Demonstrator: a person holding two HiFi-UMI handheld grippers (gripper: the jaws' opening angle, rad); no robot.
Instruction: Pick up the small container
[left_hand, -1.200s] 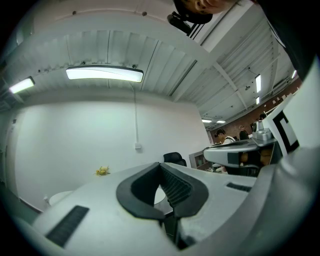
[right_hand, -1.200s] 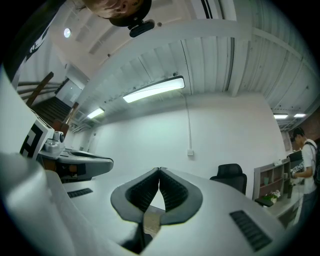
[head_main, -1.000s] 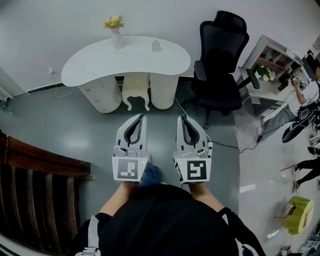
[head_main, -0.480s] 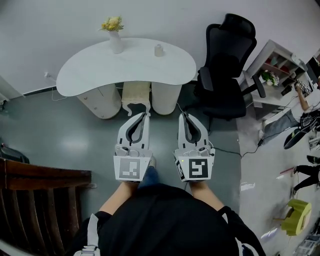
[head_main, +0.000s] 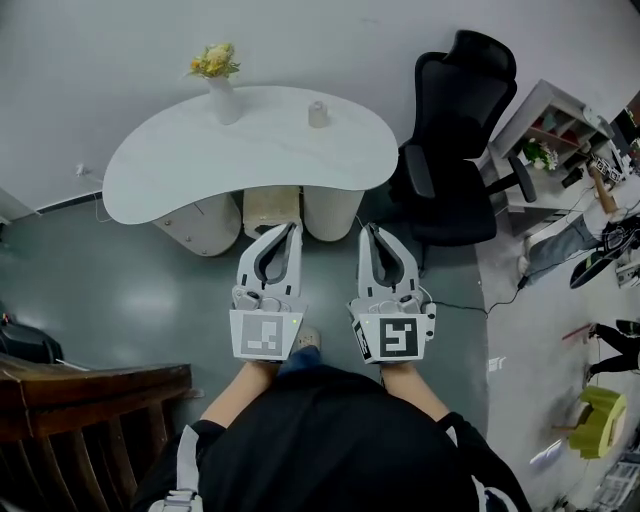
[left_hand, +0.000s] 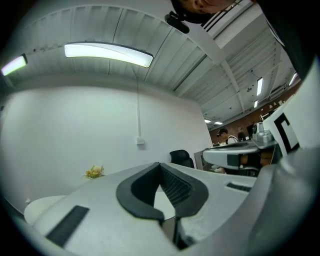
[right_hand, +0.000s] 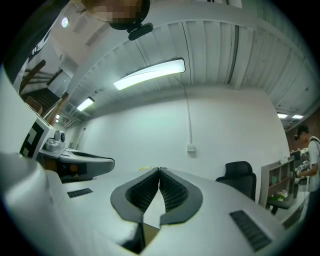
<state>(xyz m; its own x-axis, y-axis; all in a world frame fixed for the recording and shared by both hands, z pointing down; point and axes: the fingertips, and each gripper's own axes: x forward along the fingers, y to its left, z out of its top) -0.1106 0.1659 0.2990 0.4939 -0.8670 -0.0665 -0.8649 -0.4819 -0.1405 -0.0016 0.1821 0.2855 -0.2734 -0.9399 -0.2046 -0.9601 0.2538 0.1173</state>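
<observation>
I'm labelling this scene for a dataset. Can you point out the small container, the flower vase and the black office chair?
small container (head_main: 318, 114): head view, middle of its body.
flower vase (head_main: 224, 102): head view, its white body.
black office chair (head_main: 468, 98): head view, its backrest.

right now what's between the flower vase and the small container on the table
Nothing: in the head view the white kidney-shaped tabletop is bare between the white vase of yellow flowers and the small pale cup-shaped container.

white curved table (head_main: 180, 170) with a flower vase (head_main: 222, 98) — black office chair (head_main: 462, 160) just beside it
</observation>
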